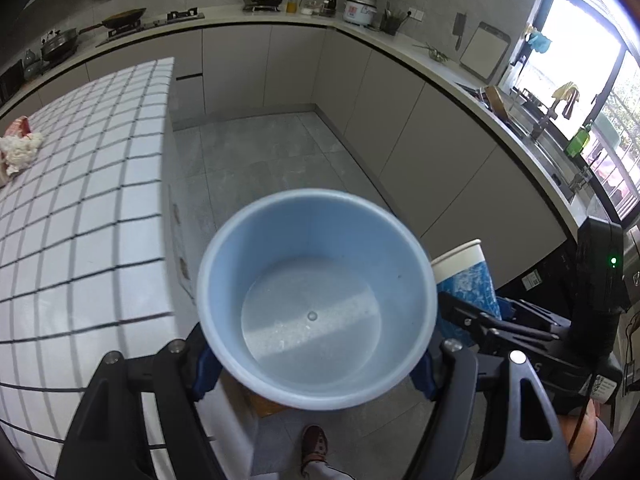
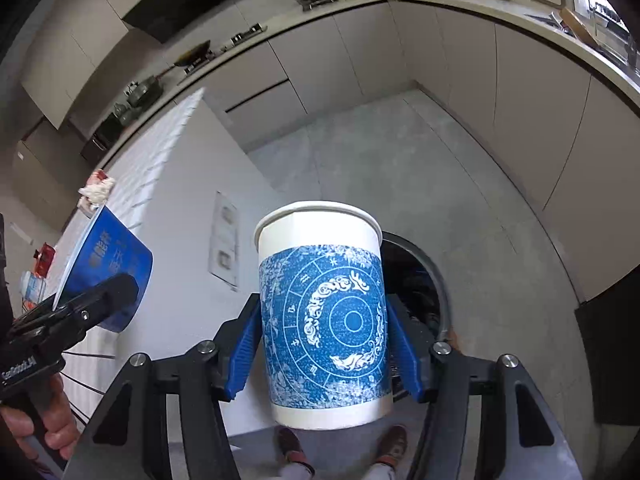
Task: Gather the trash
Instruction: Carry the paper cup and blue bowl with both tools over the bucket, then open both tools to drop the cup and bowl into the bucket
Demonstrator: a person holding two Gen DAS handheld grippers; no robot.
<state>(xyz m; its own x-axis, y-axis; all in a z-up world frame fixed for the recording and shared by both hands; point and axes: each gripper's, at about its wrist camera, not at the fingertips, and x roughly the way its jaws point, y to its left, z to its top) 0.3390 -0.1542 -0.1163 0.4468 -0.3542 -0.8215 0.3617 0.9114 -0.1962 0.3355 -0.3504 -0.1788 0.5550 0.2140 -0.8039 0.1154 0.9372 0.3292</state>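
A white table (image 1: pixel 80 208) with a dark grid carries crumpled white tissue (image 1: pixel 20 152) beside a red packet (image 1: pixel 18 126).

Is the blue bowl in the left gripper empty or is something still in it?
Empty. The left wrist view looks straight into the blue bowl and shows a bare, clean bottom.

Glossy paper bowl (image 1: pixel 316 300); matt printed paper cup (image 2: pixel 324 320).

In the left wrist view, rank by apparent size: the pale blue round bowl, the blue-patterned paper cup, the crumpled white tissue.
1. Pale blue round bowl, largest, though nearest the camera.
2. Blue-patterned paper cup, partly hidden.
3. Crumpled white tissue, smallest, but farther away.
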